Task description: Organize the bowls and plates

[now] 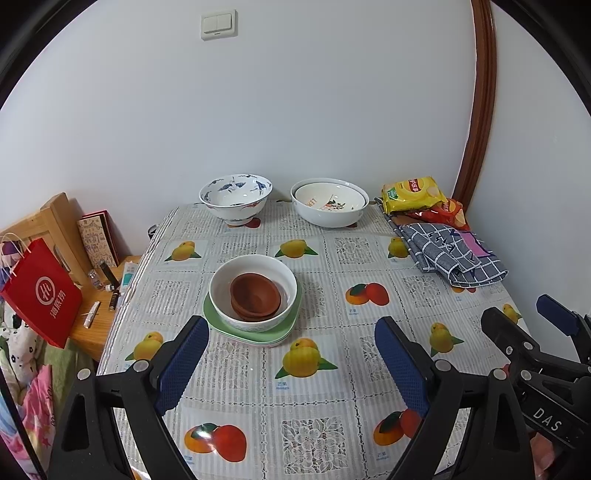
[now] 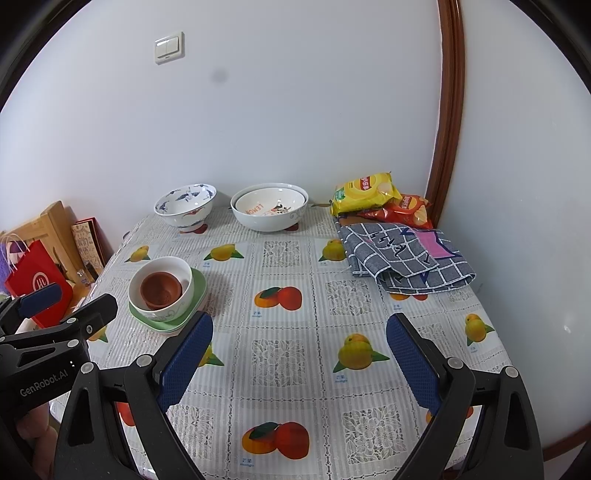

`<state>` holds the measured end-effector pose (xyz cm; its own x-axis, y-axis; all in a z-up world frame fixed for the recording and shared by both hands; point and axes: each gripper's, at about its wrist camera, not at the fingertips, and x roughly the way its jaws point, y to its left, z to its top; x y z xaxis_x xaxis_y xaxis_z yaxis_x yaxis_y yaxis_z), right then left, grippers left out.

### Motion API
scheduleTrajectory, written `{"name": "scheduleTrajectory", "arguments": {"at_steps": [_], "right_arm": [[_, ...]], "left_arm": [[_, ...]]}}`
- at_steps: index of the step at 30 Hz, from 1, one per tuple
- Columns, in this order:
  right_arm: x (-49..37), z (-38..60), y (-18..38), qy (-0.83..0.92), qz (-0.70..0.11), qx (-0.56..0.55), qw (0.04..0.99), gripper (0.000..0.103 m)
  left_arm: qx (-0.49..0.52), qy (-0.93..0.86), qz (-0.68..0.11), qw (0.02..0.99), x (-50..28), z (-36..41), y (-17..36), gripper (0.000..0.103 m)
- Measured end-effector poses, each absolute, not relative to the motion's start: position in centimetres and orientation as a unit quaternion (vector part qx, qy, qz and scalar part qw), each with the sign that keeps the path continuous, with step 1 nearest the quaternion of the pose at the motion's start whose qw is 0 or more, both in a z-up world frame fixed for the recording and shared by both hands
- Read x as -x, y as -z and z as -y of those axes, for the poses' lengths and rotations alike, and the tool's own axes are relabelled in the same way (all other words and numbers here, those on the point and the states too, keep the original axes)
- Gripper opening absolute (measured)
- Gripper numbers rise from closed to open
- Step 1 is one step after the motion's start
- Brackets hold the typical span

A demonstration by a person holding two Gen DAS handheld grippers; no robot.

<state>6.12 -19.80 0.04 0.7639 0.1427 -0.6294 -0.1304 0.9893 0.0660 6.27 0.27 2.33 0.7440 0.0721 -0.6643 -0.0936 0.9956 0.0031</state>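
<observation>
Left wrist: our left gripper [image 1: 291, 358] is wide open and empty, with the stack [image 1: 253, 295] of brown bowls in a white bowl on green plates dead ahead, near. Right wrist: our right gripper [image 2: 299, 358] is also wide open and empty, stack [image 2: 164, 291] off forward-left. Left looks nearer; we'd judge it leads.

A plain white wall [image 1: 314, 110] is seen behind the table [image 1: 332, 266], which is covered by a cloth printed with fruit and lace squares. A double light switch [image 1: 218, 24] is mounted high on the wall. A curved brown wooden frame [image 1: 480, 110] is set at the right. A lower wooden side table [image 1: 92, 332] is placed at the left.
</observation>
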Motion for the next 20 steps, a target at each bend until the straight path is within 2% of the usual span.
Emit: {"name": "scheduleTrajectory", "arguments": {"at_steps": [20], "right_arm": [[-6.08,19.60,-0.30,-0.074,-0.330,-0.011,0.941,0.094]], "left_arm": [[0.017,-0.047,-0.356,0.933,-6.46,-0.23,-2.23,0.091]]}}
